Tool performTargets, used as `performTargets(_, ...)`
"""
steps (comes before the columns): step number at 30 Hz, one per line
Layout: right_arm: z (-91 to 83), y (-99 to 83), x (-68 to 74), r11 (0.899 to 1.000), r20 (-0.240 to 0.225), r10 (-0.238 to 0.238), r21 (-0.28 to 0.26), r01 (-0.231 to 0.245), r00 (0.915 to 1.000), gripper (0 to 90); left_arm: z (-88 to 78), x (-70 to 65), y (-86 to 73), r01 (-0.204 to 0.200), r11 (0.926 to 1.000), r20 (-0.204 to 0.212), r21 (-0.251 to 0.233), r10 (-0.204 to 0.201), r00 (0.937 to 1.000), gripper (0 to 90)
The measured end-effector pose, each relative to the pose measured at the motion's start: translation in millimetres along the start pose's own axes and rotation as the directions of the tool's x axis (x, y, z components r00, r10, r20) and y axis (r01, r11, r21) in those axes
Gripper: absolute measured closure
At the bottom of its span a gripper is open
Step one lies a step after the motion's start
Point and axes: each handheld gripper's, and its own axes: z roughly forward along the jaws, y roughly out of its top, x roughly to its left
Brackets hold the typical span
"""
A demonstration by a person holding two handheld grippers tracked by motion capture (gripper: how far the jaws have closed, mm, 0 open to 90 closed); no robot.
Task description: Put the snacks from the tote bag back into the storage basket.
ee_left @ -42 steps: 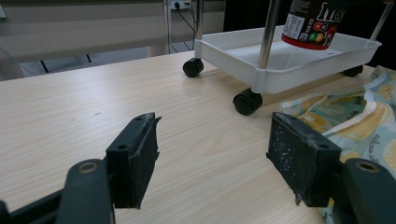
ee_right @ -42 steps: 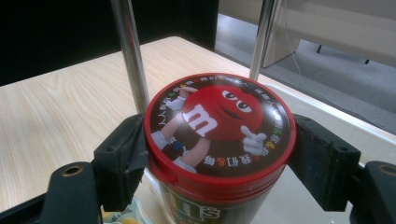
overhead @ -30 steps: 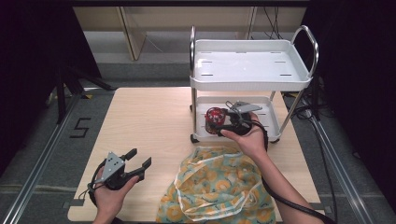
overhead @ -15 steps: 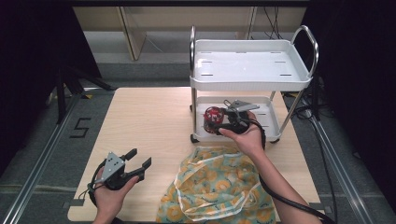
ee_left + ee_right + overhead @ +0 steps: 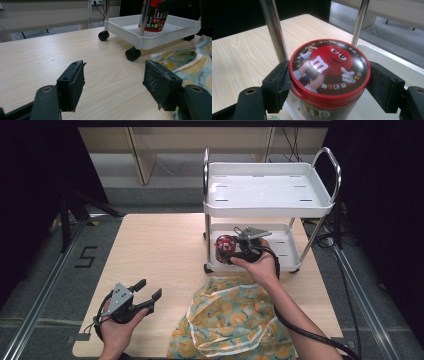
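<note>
A red-lidded candy can (image 5: 329,65) with a cartoon figure on its lid stands upright at the lower tray (image 5: 285,251) of a white two-shelf cart (image 5: 267,195). My right gripper (image 5: 329,75) is shut on the can, with a black pad pressed to each side just under the lid. In the high view the can (image 5: 225,244) sits at the tray's left end with the right gripper (image 5: 231,252) behind it. From the left gripper view the can (image 5: 152,17) shows behind a chrome post; whether it rests on the tray I cannot tell. My left gripper (image 5: 149,289) hovers open near the table's front left, holding nothing.
A yellow and teal patterned cloth bag (image 5: 235,320) lies on the wooden table (image 5: 160,245) in front of the cart, under the right forearm. The cart's black casters (image 5: 132,53) and chrome posts (image 5: 273,30) stand close to the can. The top shelf (image 5: 265,187) is bare.
The right gripper and the can have shifted slightly to the left at the lower tray. The left gripper has stayed put.
</note>
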Motion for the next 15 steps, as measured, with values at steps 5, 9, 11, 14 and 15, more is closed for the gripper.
performTargets(5, 2.3, -0.5, 1.1, 1.000, -0.014, 0.018, 0.005, -0.018, 0.9997, 26.1, 0.0, -0.2, -0.2, 0.000, 1.0000, 0.002, 0.003, 0.000, 1.0000, 32.5)
performTargets(9, 5.7, -1.1, 1.8, 1.000, 0.003, 0.024, 0.013, -0.024, 0.9997, 26.1, -0.1, -0.3, -0.1, 0.001, 1.0000, 0.001, 0.002, -0.001, 1.0000, 32.5)
performTargets(11, 7.3, -1.6, 1.7, 0.999, -0.007, 0.028, 0.017, -0.027, 0.9996, 26.1, -0.2, 0.0, -0.1, 0.000, 1.0000, 0.000, 0.002, 0.000, 1.0000, 32.5)
performTargets(14, 10.1, -5.2, 1.1, 0.999, 0.004, 0.035, 0.036, -0.035, 0.9994, 26.1, -0.1, 0.4, -0.4, -0.001, 1.0000, 0.003, 0.002, 0.001, 1.0000, 32.5)
performTargets(15, 11.1, -6.0, -0.1, 0.999, -0.003, 0.026, 0.034, -0.026, 0.9996, 26.1, 0.0, 0.2, -0.5, -0.001, 1.0000, 0.003, 0.003, 0.001, 1.0000, 32.4)
